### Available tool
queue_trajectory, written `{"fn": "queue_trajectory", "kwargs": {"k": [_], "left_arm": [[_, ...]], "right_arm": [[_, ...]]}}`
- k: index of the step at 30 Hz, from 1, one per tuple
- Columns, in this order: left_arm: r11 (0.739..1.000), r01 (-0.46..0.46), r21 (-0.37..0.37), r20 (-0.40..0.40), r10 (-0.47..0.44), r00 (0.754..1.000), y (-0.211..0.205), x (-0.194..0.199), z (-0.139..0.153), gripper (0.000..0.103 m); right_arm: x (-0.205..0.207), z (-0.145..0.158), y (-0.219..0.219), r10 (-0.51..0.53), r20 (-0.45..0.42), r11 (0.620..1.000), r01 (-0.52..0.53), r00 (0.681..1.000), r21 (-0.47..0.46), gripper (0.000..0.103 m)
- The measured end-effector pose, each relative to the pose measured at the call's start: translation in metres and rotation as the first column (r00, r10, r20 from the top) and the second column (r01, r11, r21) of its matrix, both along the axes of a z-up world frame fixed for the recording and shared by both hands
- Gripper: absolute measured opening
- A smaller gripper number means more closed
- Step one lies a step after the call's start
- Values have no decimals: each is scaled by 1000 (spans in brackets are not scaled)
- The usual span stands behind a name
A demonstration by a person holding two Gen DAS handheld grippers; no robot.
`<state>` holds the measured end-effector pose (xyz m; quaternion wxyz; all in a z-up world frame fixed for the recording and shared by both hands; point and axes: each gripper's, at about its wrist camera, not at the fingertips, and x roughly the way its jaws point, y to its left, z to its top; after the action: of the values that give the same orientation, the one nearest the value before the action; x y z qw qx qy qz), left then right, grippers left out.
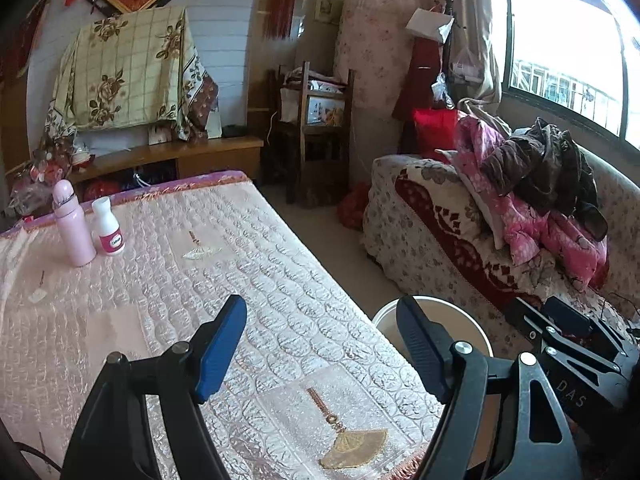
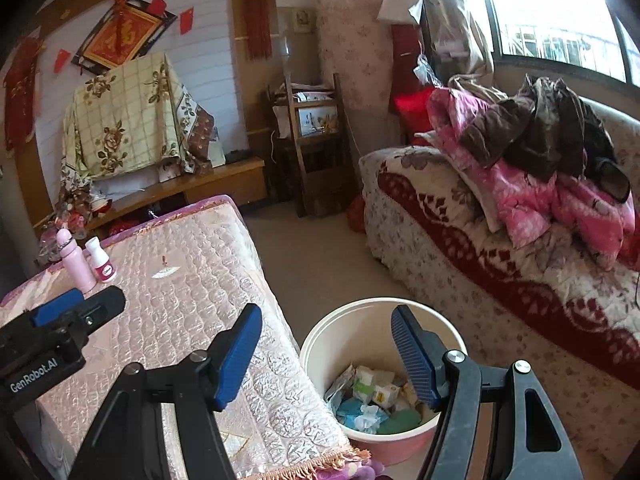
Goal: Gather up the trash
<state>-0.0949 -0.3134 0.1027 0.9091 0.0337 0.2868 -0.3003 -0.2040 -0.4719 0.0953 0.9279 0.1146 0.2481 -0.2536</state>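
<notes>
**Both grippers empty, trash sitting in the bin**

While both grippers hang over the near end of the scene, neither has hold of anything. The left gripper (image 1: 320, 340) has its blue pads spread fairly wide over the quilted pink counter (image 1: 240, 260), nothing between them. The right gripper (image 2: 326, 344) is spread about the same, above the round white bin (image 2: 320, 344) on the floor, just right of the counter's near corner. The trash (image 2: 372, 400) lies at the bottom of that bin: crumpled paper, small cartons, blue and green bits. Far left on the counter, a pink bottle (image 1: 74, 226) and a small white bottle (image 1: 107, 226) stand upright beside each other. A sofa (image 2: 480, 248) piled with clothes runs along the right.
</notes>
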Motion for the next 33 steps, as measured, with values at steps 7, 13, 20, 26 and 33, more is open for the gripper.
{"fn": "queue_trajectory", "kwargs": {"k": [7,13,20,26,33], "left_arm": [[1000,8,-3,29,-8,1000,-2,-5,6,78],[1000,19,-3,36,-19,999,-4,-7,8,78],[1000,21,-1,36,-21,999,-6,-9,7,78],[1000,21,-4,28,-21,999,-5,-8,6,78],[1000,22,-2,22,-22,1000,-6,-7,5,78]], "right_arm": [[-9,13,0,-16,35,1000,16,999,-6,71],[-11,19,-1,-23,43,1000,23,999,-8,71],[-12,21,-1,-22,51,1000,22,998,-2,71],[-13,21,-1,-24,52,1000,24,998,2,71],[-13,22,-3,-24,49,1000,24,998,7,71]]}}
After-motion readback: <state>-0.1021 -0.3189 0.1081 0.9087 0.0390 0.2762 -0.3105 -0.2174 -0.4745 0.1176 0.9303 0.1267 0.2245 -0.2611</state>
